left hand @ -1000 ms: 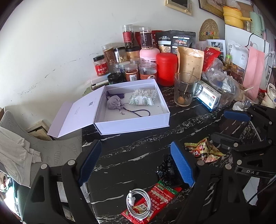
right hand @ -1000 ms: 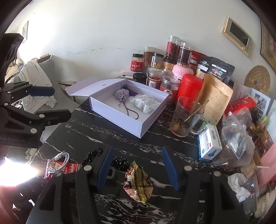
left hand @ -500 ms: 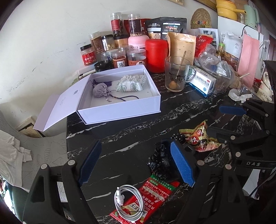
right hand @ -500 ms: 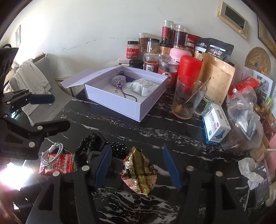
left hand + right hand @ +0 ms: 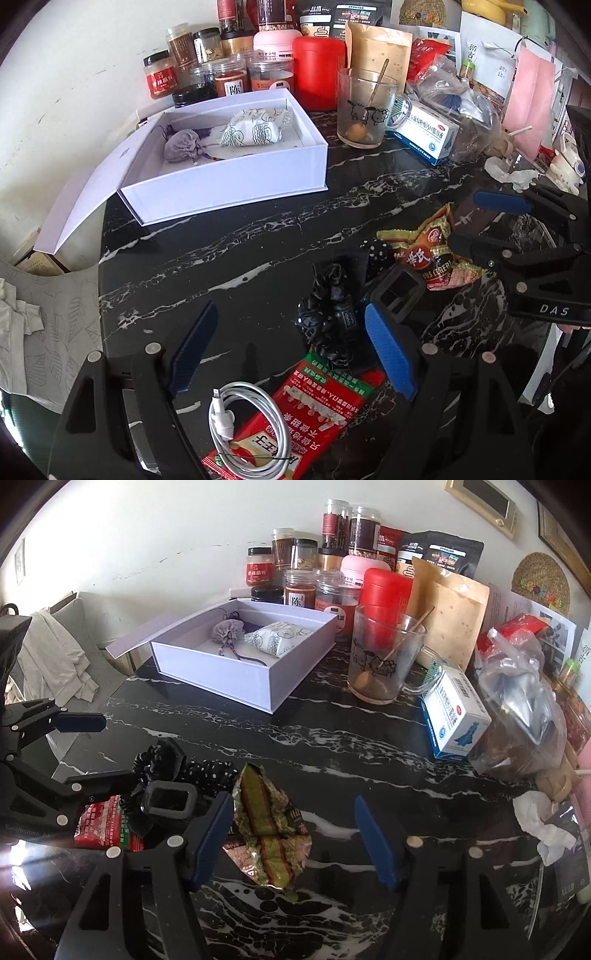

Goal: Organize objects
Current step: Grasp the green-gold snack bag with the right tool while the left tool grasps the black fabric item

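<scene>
An open lavender box [image 5: 221,177] [image 5: 236,672] on the black marble table holds a grey pouch [image 5: 179,144] and a patterned packet [image 5: 255,127]. My left gripper [image 5: 284,354] is open, low over a white coiled cable [image 5: 247,428], a red snack packet [image 5: 314,402] and a black scrunchie [image 5: 332,314]. My right gripper [image 5: 295,838] is open around a crumpled gold-green wrapper [image 5: 267,823], which also shows in the left wrist view [image 5: 428,251]. The scrunchie [image 5: 184,771] lies left of the wrapper.
Jars [image 5: 299,590], a red canister [image 5: 384,590], pouches, a glass mug with a stick [image 5: 384,661], a medicine box [image 5: 454,712] and a plastic bag [image 5: 524,709] crowd the back and right. A chair with cloth [image 5: 51,657] stands left of the table.
Both grippers have moved forward and lower toward the table. The wrapper now lies between my right fingers; the scrunchie and red packet are closer to my left gripper.
</scene>
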A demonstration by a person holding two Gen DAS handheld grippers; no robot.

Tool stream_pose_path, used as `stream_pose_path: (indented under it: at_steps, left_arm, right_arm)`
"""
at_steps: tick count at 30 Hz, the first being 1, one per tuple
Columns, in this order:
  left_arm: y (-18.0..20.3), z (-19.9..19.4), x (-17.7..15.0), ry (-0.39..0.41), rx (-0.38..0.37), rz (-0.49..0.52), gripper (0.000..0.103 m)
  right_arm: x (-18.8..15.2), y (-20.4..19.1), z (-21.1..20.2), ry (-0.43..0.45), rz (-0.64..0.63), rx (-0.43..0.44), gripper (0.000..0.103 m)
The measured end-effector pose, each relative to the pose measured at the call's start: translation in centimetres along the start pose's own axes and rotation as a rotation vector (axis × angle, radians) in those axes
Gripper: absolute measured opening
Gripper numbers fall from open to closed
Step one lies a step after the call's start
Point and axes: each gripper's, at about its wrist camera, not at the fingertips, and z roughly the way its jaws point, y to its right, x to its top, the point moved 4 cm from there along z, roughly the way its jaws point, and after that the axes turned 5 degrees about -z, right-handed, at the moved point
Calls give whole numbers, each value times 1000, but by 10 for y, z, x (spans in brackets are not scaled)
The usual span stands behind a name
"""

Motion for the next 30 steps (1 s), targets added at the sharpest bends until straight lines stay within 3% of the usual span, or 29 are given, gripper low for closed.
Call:
stream_pose_path:
  at_steps: [8, 13, 21, 30]
  left_arm:
    - [1, 20, -6, -41, -36, -3, 80]
    - [2, 36, -9, -70, -60, -8, 69]
    - [8, 47, -9, -92, -100, -6, 38]
    - [-6, 42, -8, -98, -77, -27, 34]
  right_arm:
    - [-5, 1, 13, -12, 31, 67, 70]
    - [-7, 1, 22, -27, 47, 104, 70]
    - [-9, 5, 24, -22, 75, 140, 66]
    - [-14, 12, 16, -28, 72, 95, 62]
